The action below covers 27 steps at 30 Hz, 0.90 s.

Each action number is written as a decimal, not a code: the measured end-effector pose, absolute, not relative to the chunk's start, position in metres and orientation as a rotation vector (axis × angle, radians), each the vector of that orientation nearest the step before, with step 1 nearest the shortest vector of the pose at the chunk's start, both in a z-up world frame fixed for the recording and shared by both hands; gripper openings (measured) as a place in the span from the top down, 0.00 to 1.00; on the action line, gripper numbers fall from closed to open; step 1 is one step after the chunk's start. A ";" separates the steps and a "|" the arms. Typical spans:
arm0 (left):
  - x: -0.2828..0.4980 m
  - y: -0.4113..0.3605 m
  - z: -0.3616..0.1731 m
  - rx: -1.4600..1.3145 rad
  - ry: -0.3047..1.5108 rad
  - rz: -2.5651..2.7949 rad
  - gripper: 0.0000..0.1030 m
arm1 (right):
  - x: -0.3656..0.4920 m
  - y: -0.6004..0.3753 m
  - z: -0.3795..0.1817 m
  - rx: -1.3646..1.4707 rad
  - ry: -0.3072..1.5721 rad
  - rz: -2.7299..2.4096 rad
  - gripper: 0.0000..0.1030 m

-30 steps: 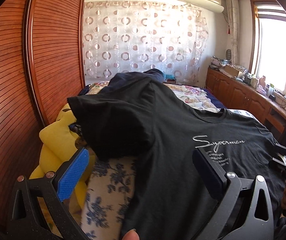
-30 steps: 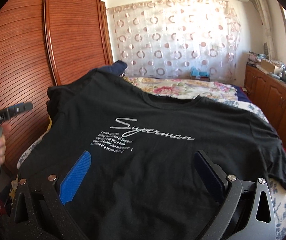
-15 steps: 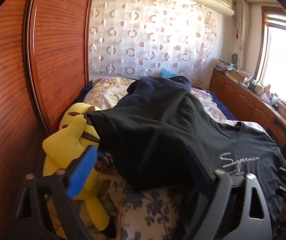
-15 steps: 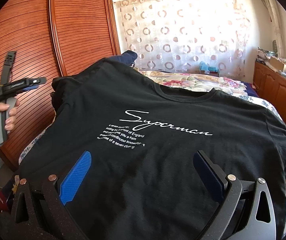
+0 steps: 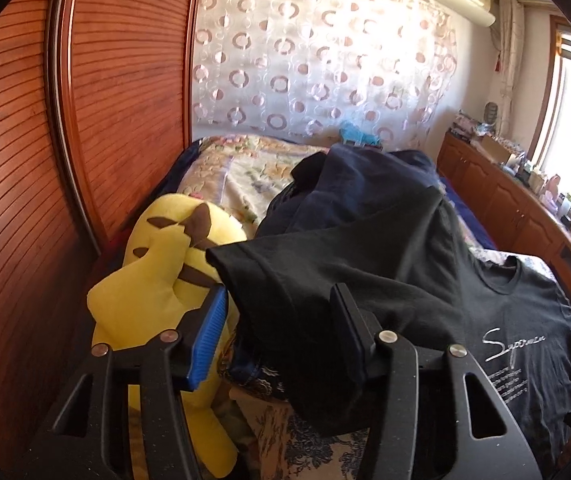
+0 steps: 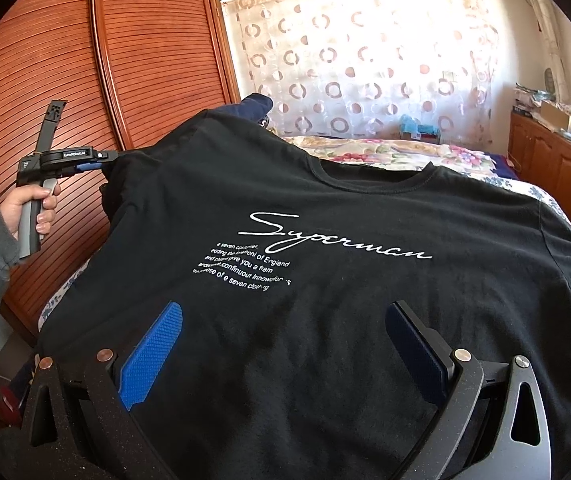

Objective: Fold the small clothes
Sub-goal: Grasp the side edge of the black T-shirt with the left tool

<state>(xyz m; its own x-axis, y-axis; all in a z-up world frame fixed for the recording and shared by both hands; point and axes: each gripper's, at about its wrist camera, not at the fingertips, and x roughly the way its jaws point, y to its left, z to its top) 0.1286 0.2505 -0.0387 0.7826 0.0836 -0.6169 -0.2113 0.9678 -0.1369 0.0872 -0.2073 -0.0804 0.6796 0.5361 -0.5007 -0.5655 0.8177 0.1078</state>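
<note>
Left gripper (image 5: 281,332) jaws closing around black printed cotton T-shirt (image 6: 325,280) sleeve (image 5: 285,280), not yet pinching, could catch only its hem beside the yellow plush toy (image 5: 157,280) and slip; right gripper (image 6: 285,344) spread wide, empty.

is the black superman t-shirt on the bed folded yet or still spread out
Mostly spread out, front up. The black T-shirt shows its whole print and neckline; only its sleeve near the yellow plush toy hangs bunched between the left gripper's closing jaws.
</note>
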 end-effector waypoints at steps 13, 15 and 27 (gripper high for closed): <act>0.121 0.238 -0.030 -0.100 0.597 0.154 0.84 | 0.086 -0.208 -0.082 -0.060 0.540 0.622 0.01; 0.120 0.235 -0.027 -0.091 0.592 0.140 0.89 | 0.086 -0.208 -0.083 -0.059 0.539 0.622 0.01; 0.104 0.186 0.029 -0.034 0.475 0.052 0.93 | 0.087 -0.210 -0.084 -0.053 0.546 0.625 0.01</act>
